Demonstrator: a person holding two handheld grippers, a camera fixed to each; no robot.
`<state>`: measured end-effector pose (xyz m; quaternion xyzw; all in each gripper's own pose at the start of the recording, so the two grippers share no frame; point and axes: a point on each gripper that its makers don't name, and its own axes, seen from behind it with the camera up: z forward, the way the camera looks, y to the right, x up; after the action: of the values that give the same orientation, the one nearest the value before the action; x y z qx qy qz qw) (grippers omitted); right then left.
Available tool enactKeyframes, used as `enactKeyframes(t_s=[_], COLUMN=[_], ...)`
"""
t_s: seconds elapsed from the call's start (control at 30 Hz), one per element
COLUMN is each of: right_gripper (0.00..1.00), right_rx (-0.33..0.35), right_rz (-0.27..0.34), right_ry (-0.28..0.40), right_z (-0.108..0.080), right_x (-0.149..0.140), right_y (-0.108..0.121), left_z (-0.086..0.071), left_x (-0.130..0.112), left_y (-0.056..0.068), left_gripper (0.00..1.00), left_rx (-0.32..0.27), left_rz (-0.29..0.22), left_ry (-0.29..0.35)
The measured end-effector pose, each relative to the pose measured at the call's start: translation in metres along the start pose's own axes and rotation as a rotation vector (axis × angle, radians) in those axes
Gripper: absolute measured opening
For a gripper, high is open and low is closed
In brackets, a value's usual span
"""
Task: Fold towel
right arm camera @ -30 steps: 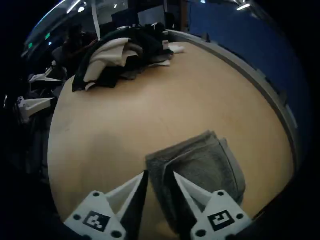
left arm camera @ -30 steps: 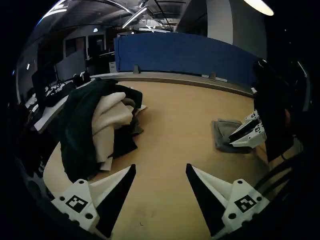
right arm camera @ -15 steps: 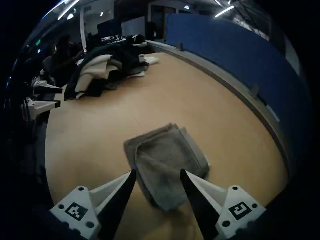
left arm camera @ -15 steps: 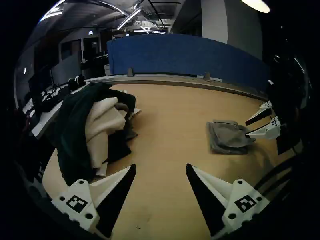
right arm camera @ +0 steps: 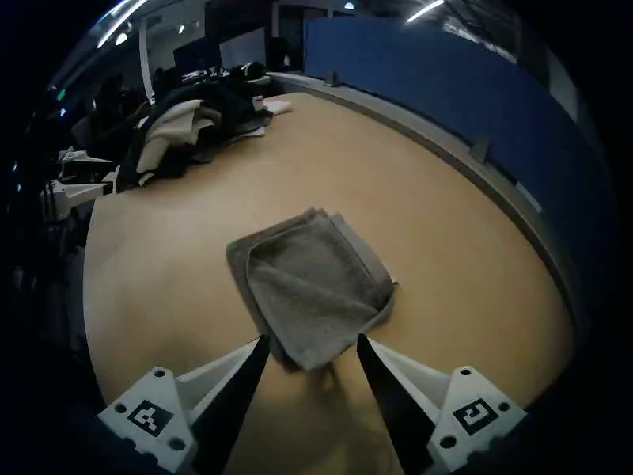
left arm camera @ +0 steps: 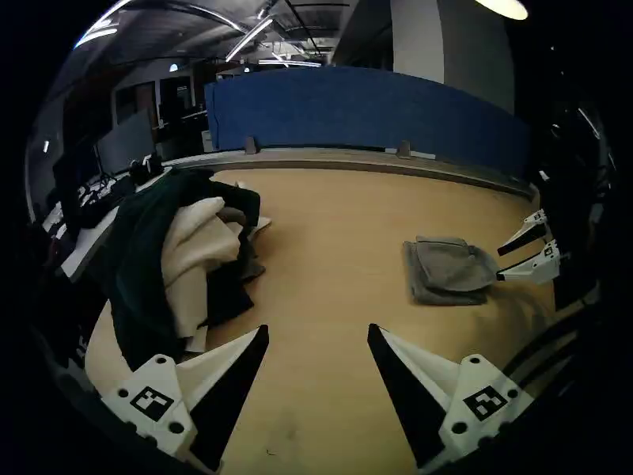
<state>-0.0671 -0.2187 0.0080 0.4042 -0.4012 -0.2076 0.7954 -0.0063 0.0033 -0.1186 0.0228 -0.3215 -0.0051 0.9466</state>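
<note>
Clothes pile [left arm camera: 182, 253] on the table [left arm camera: 340, 206], blue divider [left arm camera: 356, 111] behind. Folded grey towel [right arm camera: 312, 285] lies flat on the table, well apart from the pile. Right gripper [right arm camera: 312, 339] spread, tips flanking the towel's near corner, gripping nothing. Left gripper [left arm camera: 316, 326] spread wide over bare table, empty. Square coded tags [left arm camera: 152, 401] on fingers.

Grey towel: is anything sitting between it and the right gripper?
Nothing visible does. The grey towel lies folded on the table, and its near corner reaches between the open fingers of the right gripper. The pile of clothes sits far off at the table's other end.
</note>
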Motion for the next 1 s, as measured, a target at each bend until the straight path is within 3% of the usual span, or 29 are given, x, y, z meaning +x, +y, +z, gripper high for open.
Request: enactKeyframes(t_s=[0.27, 0.33, 0.53, 0.67, 0.87, 1.0], right_gripper=[0.83, 0.77, 0.42, 0.28, 0.14, 0.12], right_rx=[-0.005, 0.0, 0.018, 0.025, 0.025, 0.027], right_rz=[0.042, 0.063, 0.135, 0.167, 0.189, 0.186], right_ry=[-0.021, -0.022, -0.024, -0.026, -0.02, -0.015], right_z=[0.003, 0.006, 0.014, 0.017, 0.02, 0.019], right_x=[-0.016, -0.019, -0.023, -0.025, -0.025, -0.022], right_y=[0.001, 0.0, -0.004, -0.005, -0.003, -0.003], left_z=[0.0, 0.0, 0.001, 0.002, 0.003, 0.002], left_x=[0.0, -0.001, -0.004, -0.004, -0.004, -0.005], left_y=[0.001, 0.001, 0.002, 0.001, 0.0, -0.001], left_gripper=[0.93, 0.93, 0.93, 0.93, 0.93, 0.93], left_rx=[0.0, 0.0, 0.0, -0.001, 0.0, 0.0], left_rz=[0.0, 0.001, 0.001, 0.001, 0.001, 0.001], left_ry=[-0.001, -0.004, -0.008, -0.009, -0.009, -0.01])
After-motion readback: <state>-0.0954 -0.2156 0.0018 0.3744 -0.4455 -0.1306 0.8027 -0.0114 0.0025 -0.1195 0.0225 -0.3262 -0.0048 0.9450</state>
